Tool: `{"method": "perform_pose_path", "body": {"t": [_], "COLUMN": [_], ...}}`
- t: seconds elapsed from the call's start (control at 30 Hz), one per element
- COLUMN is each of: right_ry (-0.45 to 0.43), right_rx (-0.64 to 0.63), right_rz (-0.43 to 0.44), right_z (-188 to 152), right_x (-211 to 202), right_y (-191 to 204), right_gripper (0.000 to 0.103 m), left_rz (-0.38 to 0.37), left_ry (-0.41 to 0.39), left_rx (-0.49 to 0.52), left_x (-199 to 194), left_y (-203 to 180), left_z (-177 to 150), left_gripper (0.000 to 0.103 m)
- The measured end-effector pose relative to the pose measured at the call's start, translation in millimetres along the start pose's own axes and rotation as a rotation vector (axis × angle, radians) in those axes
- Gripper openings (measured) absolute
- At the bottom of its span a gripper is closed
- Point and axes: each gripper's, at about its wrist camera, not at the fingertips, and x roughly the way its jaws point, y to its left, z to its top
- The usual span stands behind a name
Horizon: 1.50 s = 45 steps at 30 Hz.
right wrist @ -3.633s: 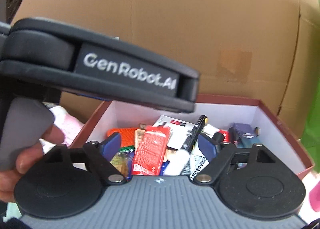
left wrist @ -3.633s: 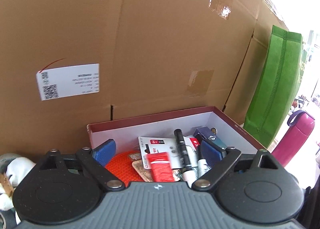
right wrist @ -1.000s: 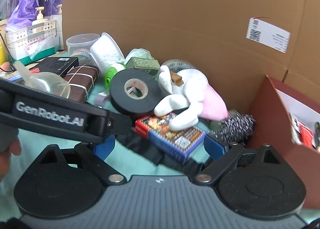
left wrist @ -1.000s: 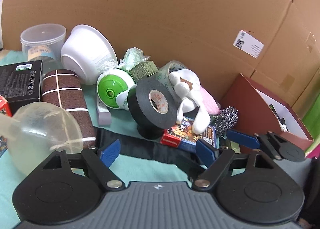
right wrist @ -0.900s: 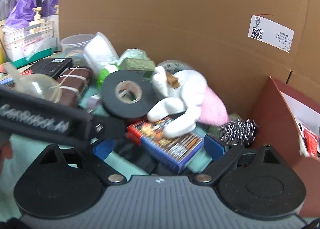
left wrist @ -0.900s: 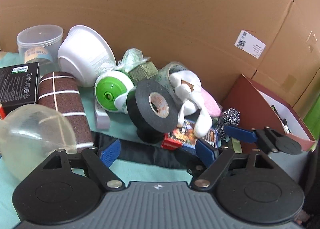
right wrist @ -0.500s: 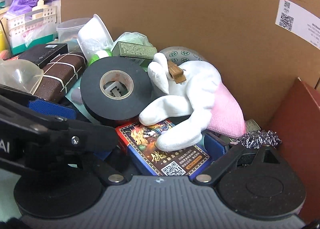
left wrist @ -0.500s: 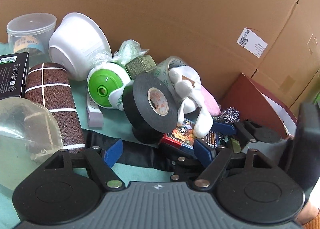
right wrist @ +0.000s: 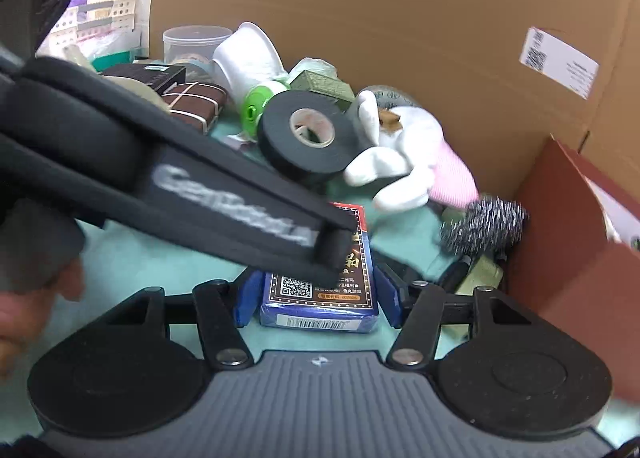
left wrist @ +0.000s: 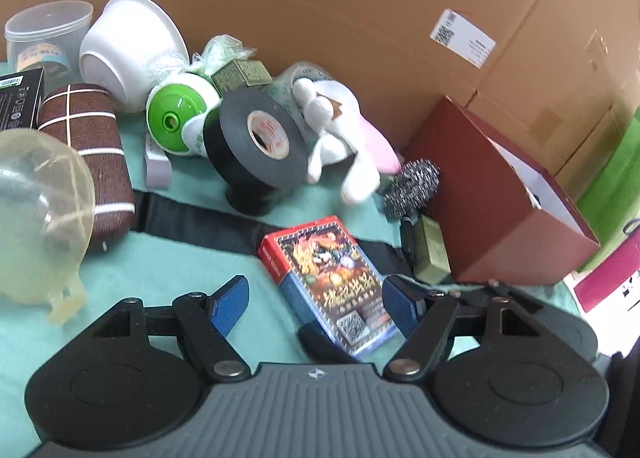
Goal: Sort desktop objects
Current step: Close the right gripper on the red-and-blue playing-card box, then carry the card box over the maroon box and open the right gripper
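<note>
- With both grippers tilted down over the teal-covered table (left wrist: pixel 168 258), I see my right gripper (right wrist: pixel 316 296) low over the card box (right wrist: pixel 320 298), its blue pads standing at the box's two long sides.
- Its jaws have just been closing around the box; the pads look to be touching the box edges, so I read this as a grip on it.
- The card box lies flat on the table, near a black strap (left wrist: pixel 200 218), well in front of the black tape roll (left wrist: pixel 256 146) and the white plush toy (left wrist: pixel 336 130).
- My left gripper (left wrist: pixel 316 306) points down beside it from the left; its jaws have just been narrowing a little but stand wide, with nothing pressed between the pads.
- In the right wrist view, the left gripper's black body crosses the picture slantwise above the box, and a hand (right wrist: pixel 24 298) holds its grip at the left edge.
- The dark red box (left wrist: pixel 500 210) stands to the right, with a steel scourer (left wrist: pixel 412 186) just beside it.
</note>
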Motion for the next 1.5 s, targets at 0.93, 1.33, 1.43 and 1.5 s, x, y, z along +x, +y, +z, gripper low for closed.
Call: {"method": "perform_pose_path", "body": {"t": [0.93,1.33,1.43,1.5], "right_ry": [-0.006,-0.048,-0.087,-0.118], "right_rx": [0.106,0.101,0.094,0.092], "right_rz": [0.058,0.038,0.005,-0.022], "right_z": [-42,-48,-44,-40], "right_x": [-57,-86,-101,-111], "right_y": [20,24,19,14], "right_gripper": [0.061,0.060,0.060,0.060], "left_rz": [0.125,0.099,0.071,0.049], "left_ry": [0.151,0.094,0.052,0.026], "left_rx": [0.234,0.206,0.226,0.244], "left_x": [9,-12,-23,-28], "left_y": [-54,-70,-84,-96], "left_z": [-13,-15,-8,-1], "left_gripper": [0.076,0.073,0.073,0.073]}}
